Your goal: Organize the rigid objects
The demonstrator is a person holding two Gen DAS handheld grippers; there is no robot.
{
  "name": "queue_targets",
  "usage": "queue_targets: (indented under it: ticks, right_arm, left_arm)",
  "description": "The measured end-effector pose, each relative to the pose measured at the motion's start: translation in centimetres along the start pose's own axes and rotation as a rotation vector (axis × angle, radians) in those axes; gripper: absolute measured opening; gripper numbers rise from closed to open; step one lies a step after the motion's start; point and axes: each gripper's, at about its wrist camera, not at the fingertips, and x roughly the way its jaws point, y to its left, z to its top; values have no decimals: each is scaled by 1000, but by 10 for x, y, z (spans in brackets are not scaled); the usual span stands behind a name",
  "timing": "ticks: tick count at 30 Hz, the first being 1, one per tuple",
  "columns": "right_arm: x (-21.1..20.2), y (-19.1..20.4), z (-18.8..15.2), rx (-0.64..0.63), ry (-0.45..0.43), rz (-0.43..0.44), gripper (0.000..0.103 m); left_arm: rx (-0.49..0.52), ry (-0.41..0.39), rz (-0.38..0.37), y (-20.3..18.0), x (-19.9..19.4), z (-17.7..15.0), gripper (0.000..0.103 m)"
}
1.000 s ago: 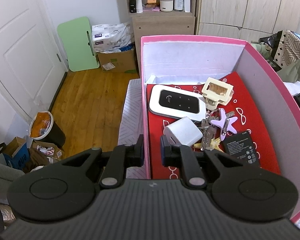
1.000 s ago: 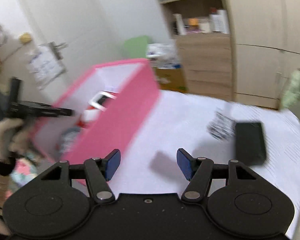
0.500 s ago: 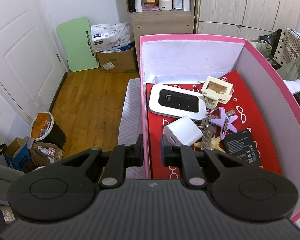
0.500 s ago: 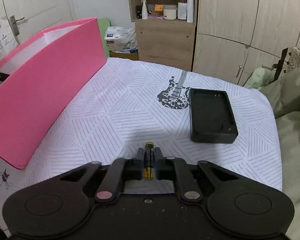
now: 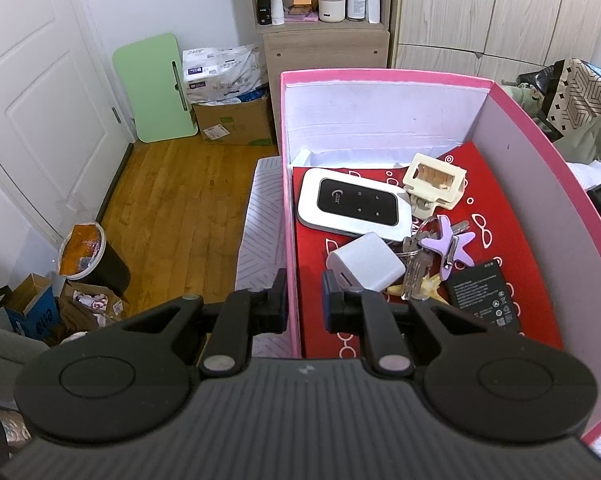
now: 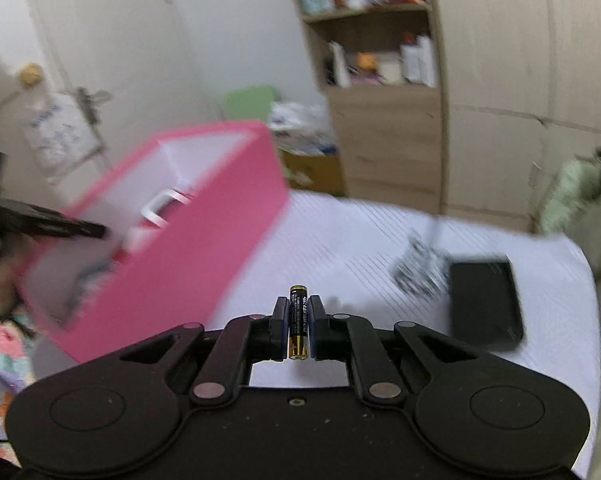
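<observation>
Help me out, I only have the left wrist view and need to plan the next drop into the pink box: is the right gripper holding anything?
Observer: Yes. The right gripper has just been closing its jaws and is now shut on a black-and-gold battery.
Operator: Anything else outside the box?
Observer: A black tray lies on the white patterned bedspread, to the right of that gripper.
Operator: Is the battery over the box?
Observer: No. The right wrist view is blurred, but the pink box sits off to the battery's left, with bedspread beneath it.
</observation>
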Motion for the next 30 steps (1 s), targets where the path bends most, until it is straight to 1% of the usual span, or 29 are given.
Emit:
queue_targets:
  ticks: [3,6,9,11,13,17,22,26,30]
  right_arm:
    - [-5,22,21,-47,-31,85,13]
    - [0,45,41,-75,-28,172,13]
    - [15,69,62,-109,12,230,13]
    - [29,82,74,-125,60,257,13]
    - [46,94,88,-144,114,278,13]
    - [76,110,109,-191,186,263,13]
    - [135,120,129,-220,303,191,13]
    - [184,123,130,-205,424,161,13]
    - [210,128,129,-233,485,128,13]
  left_arm:
    - [-5,0,-1,0,0,0,13]
    - [-7,12,2,0,1,1,13]
    - [-29,83,-18,5,7,5,13]
    - [-54,160,-43,11,15,9,13]
    - [-48,207,-58,13,18,12,13]
    - [-31,264,-60,11,14,15,13]
    - [13,299,-31,4,10,27,13]
    - [20,308,-26,4,11,36,13]
    - [45,316,-21,4,11,36,10]
